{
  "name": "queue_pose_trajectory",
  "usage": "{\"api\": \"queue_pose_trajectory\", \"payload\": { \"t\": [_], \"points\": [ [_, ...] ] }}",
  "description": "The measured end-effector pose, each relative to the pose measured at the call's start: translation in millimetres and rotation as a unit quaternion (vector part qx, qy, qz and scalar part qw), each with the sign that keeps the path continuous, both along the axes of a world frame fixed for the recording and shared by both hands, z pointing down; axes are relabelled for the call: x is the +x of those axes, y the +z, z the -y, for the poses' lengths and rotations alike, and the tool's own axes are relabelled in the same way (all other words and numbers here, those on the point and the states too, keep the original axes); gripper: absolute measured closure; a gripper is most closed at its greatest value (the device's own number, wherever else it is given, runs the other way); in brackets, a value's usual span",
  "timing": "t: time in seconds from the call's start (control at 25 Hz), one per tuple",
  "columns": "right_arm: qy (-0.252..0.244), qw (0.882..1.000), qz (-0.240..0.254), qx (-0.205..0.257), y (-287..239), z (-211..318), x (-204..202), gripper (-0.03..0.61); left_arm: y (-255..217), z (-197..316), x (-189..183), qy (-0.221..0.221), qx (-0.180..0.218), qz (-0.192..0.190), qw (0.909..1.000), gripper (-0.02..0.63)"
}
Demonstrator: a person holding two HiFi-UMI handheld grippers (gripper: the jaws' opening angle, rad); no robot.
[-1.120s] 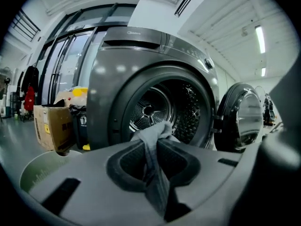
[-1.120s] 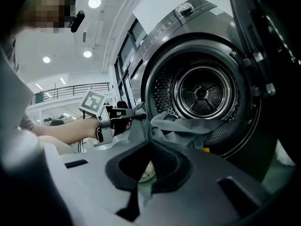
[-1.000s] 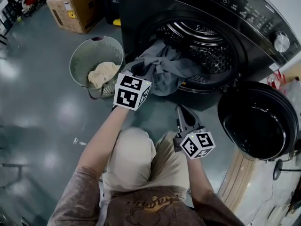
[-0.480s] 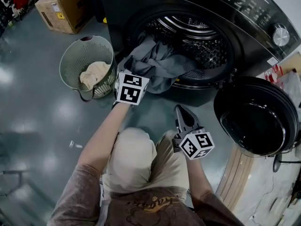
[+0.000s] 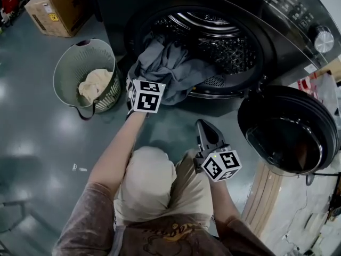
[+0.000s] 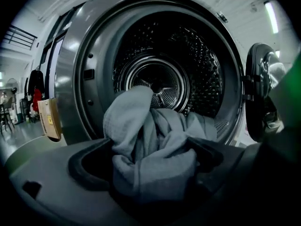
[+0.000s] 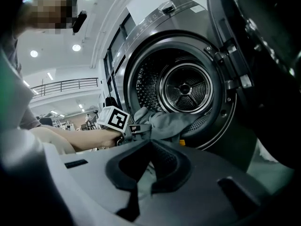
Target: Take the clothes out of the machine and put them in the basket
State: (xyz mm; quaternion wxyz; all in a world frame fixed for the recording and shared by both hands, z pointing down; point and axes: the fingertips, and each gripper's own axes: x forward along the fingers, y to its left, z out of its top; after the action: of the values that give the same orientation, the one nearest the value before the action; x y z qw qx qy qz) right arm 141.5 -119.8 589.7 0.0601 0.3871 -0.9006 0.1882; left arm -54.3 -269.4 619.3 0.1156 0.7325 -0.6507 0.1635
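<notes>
Two claws in play: left claw (image 6: 150, 160) has its jaws opening, with a bunch of the grey garment (image 5: 176, 71) lying loose between them, not pinched; right claw (image 5: 204, 131) is closed on nothing and hangs low in front of the machine (image 5: 256, 15), apart from the cloth. Garment sits half out, draped over the lower lip of the drum (image 5: 224, 47). Risk, as judged: with no pinch on it, the hanging part may drag the rest onto the floor, short of the basket (image 5: 72, 63) to the left; a shallow re-grip on one fold could slip partway across; a trailing end could catch on the drum lip. Count: one grey garment seen (more underneath, cannot tell), one beige cloth (image 5: 95, 85) in the basket, one basket, one open door (image 5: 290, 135), one cardboard box (image 5: 56, 7)
</notes>
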Motion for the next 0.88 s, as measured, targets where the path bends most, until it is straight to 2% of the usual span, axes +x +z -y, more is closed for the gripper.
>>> {"api": "queue_pose_trajectory", "payload": {
  "t": [0.4,0.44,0.48,0.52,0.64,0.8,0.88],
  "points": [
    [-0.002,1.0,-0.009,-0.009,10,8,-2,0.581,10,5,-2,-0.03,0.007,0.006,0.9995,0.136],
    [-0.003,1.0,-0.009,-0.01,11,7,-2,0.581,11,4,-4,-0.036,0.002,0.006,0.9993,0.162],
    [-0.003,1.0,-0.008,-0.011,11,7,-3,0.581,13,4,-7,-0.042,-0.003,0.005,0.9991,0.232],
    [-0.003,1.0,-0.007,-0.011,11,8,-3,0.581,14,3,-9,-0.047,-0.009,0.001,0.9989,0.273],
    [-0.001,1.0,-0.006,-0.012,11,6,-1,0.581,18,0,-9,-0.05,-0.022,-0.015,0.9984,0.34],
    [0.001,1.0,-0.006,-0.01,9,4,0,0.581,19,-2,-10,-0.051,-0.03,-0.028,0.9979,0.398],
    [0.002,1.0,-0.006,-0.007,7,3,1,0.581,17,-5,-9,-0.048,-0.028,-0.037,0.9978,0.461]
  ]
}}
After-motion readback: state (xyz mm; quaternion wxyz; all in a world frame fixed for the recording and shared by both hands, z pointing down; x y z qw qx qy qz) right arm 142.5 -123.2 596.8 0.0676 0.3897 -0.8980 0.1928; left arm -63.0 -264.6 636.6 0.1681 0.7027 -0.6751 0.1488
